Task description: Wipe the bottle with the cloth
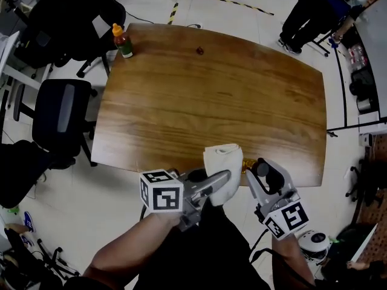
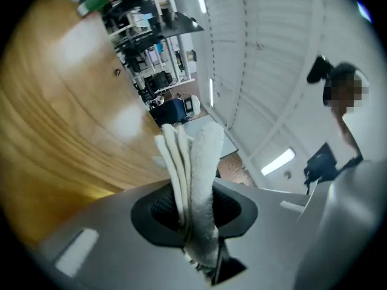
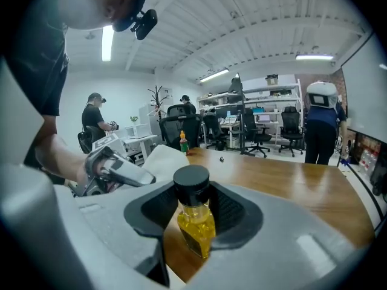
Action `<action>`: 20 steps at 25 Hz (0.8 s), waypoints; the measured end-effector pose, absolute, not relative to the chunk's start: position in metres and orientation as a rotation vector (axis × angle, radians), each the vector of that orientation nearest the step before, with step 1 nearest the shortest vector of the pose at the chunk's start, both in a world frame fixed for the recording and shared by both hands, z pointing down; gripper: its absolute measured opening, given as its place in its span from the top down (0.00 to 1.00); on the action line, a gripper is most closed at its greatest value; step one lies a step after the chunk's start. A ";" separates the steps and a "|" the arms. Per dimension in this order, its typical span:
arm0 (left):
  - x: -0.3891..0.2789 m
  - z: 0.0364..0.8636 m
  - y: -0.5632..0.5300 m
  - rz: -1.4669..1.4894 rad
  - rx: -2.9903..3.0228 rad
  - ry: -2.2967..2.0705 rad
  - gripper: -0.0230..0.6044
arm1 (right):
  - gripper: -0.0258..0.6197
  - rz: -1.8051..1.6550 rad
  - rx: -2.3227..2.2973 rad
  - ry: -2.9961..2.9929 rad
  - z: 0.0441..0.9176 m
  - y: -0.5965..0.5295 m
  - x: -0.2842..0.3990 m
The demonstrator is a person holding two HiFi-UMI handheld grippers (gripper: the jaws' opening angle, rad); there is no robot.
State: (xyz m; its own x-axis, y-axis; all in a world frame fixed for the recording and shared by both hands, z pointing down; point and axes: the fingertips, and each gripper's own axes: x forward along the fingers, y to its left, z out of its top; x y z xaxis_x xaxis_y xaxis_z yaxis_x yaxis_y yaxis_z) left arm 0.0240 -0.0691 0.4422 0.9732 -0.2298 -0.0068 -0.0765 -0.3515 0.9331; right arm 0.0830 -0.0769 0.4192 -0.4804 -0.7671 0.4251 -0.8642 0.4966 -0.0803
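Note:
A small bottle (image 3: 195, 213) of yellow liquid with a black cap stands between the jaws of my right gripper (image 3: 193, 207), whose pads press on its neck and cap. In the head view only a sliver of the bottle (image 1: 248, 162) shows, at the front edge of the wooden table (image 1: 211, 101), beside my right gripper (image 1: 255, 169). My left gripper (image 2: 196, 213) is shut on a folded white cloth (image 2: 193, 162). The cloth (image 1: 222, 159) sticks up from my left gripper (image 1: 225, 179), just left of the bottle. The right gripper view shows the cloth (image 3: 162, 157) close beside the cap.
A green bottle with an orange cap (image 1: 123, 43) stands at the table's far left corner. A small dark thing (image 1: 199, 51) lies near the far edge. Office chairs (image 1: 60, 110) stand to the left. A person (image 1: 311, 11) stands beyond the far right corner.

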 end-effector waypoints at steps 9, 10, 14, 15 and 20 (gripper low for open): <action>0.051 0.467 -0.075 -0.275 1.724 -0.030 0.79 | 0.73 0.436 1.344 -2.420 0.420 -0.077 0.080; 0.052 0.469 -0.077 -0.285 1.731 -0.040 0.79 | 0.73 0.437 1.345 -2.421 0.420 -0.077 0.080; 0.051 0.478 -0.083 -0.273 1.746 -0.077 0.79 | 0.73 0.438 1.349 -2.422 0.419 -0.078 0.081; 0.050 0.482 -0.083 -0.249 1.757 -0.090 0.79 | 0.73 0.439 1.351 -2.422 0.419 -0.078 0.081; 0.049 0.511 -0.078 -0.063 1.853 -0.185 0.80 | 0.73 0.442 1.361 -2.420 0.419 -0.077 0.081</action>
